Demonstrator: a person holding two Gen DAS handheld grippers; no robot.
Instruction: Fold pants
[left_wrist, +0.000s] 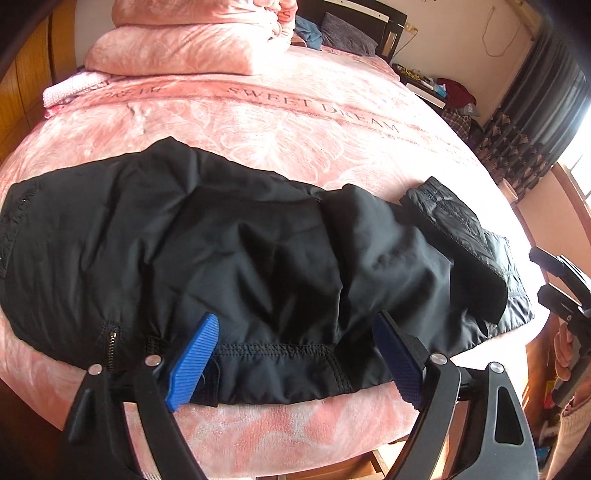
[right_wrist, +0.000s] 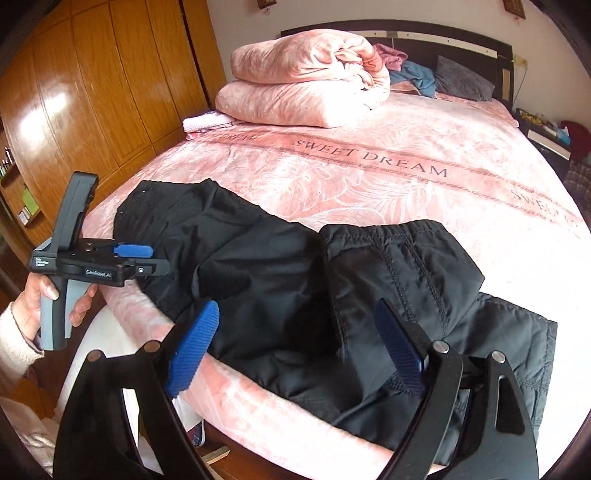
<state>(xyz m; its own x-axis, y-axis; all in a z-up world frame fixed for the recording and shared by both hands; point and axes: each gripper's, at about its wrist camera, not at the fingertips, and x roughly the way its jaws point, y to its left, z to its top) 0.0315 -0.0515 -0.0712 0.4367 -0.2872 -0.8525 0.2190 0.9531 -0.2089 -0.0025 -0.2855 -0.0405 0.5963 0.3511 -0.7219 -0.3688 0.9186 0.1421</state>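
Note:
Black pants (left_wrist: 258, 240) lie crumpled across the near edge of a pink bed (left_wrist: 295, 122), with a zipper and stitched hem toward me. My left gripper (left_wrist: 295, 321) hovers just over that hem. Its blue pads (left_wrist: 192, 362) stand wide apart and nothing is pinched between them. From the right wrist view the pants (right_wrist: 277, 266) show a quilted part at the right. My right gripper (right_wrist: 295, 306) hangs open above them, its pads clear of the cloth. The left gripper (right_wrist: 133, 251) also appears there, held by a hand at the pants' left end. The right gripper (left_wrist: 561, 280) shows at the left wrist view's right edge.
A folded pink quilt (right_wrist: 306, 81) and a grey pillow (right_wrist: 461, 79) sit at the head of the bed. A wooden wardrobe (right_wrist: 103, 85) stands along the left side. A cluttered nightstand (left_wrist: 432, 85) and dark curtains (left_wrist: 535, 122) are at the right.

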